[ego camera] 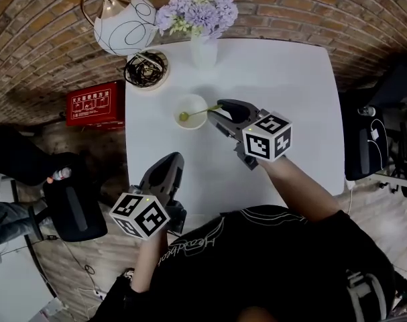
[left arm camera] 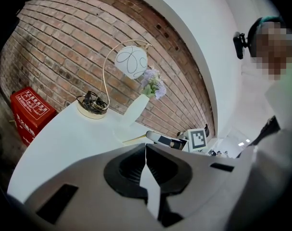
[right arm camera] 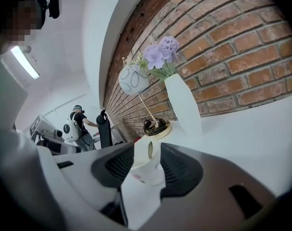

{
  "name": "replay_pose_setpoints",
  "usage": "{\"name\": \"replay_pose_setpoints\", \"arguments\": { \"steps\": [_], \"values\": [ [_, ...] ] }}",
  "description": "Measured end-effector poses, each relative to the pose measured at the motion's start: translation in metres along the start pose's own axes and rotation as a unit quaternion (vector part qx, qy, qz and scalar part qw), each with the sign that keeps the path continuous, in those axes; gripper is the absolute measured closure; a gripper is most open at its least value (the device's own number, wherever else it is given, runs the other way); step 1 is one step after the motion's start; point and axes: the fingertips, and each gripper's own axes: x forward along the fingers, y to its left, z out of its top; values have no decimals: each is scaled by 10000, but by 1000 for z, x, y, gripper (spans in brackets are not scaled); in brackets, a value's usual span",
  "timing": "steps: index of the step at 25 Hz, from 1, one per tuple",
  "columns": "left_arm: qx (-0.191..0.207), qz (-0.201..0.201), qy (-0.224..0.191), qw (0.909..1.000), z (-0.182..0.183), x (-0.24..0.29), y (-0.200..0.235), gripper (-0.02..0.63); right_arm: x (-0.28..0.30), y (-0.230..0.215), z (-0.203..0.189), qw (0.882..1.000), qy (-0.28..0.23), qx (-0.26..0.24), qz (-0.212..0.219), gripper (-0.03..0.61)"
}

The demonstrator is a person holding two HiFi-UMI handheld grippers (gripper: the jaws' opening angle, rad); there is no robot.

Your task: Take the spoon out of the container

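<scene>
On the white table [ego camera: 277, 79], the green spoon [ego camera: 200, 112] sits in the little cup [ego camera: 193, 98], handle poking out over the rim toward my right gripper [ego camera: 215, 116]. On my feed those jaws are apart, with the handle tip in the gap and neither jaw clamping it. My left gripper [ego camera: 173, 159] is by the near edge, jaws pressed together on nothing. A vase of flowers [ego camera: 204, 51] and a lamp [ego camera: 126, 25] stand at the back.
</scene>
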Motion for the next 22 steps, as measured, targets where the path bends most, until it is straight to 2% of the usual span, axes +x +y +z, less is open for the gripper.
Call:
{"name": "replay_pose_setpoints", "arguments": {
  "steps": [4,13,22],
  "values": [
    [1,-32,18,10000,0,1,1,608,7,-3,-4,10000,53,64,-29,440],
    [-58,46,-6,10000,0,-3,12,607,14,-5,-7,9998,93,62,-167,558],
    [-85,98,-55,9999,-2,-10,13,607,14,-3,-6,9998,79,4,-209,577]
  ]
}}
